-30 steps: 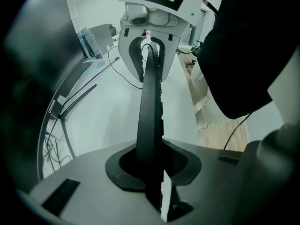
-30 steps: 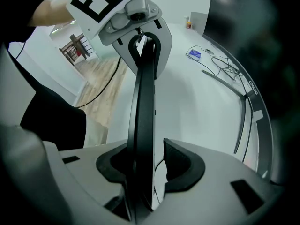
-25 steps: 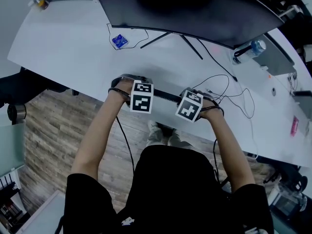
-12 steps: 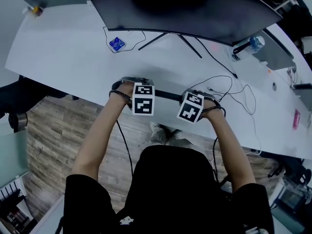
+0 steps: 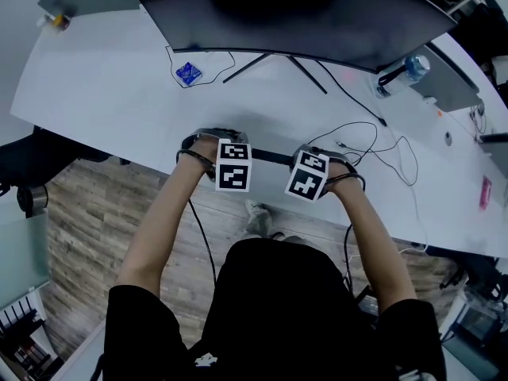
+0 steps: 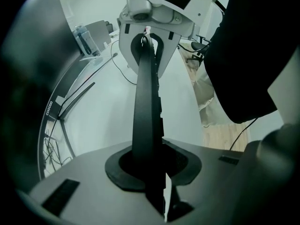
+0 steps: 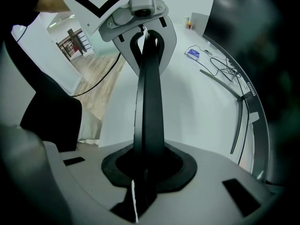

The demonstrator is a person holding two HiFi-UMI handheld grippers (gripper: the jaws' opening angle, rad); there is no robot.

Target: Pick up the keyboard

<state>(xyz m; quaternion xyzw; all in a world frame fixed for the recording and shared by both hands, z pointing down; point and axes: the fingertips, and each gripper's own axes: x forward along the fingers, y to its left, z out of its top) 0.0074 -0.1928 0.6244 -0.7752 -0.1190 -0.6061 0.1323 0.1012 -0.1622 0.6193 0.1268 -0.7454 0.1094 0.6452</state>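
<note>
A thin black keyboard (image 5: 270, 158) lies near the front edge of the white table (image 5: 95, 78), spanning the gap between my two grippers. In the left gripper view the keyboard (image 6: 146, 107) runs edge-on from my left gripper (image 6: 152, 168) to the right gripper (image 6: 145, 46), whose jaws straddle its far end. The right gripper view mirrors this: the keyboard (image 7: 149, 102) leaves my right gripper (image 7: 145, 168) and ends in the left gripper (image 7: 147, 36). Both grippers are shut on it. The right jaws have just been closing with the keyboard between them.
A large dark monitor (image 5: 302, 14) on a thin-legged stand fills the back of the table. A blue packet (image 5: 189, 72) lies at the left, a water bottle (image 5: 409, 74) at the right. Loose black cables (image 5: 373, 145) trail beside the right gripper. Wood floor lies below the table edge.
</note>
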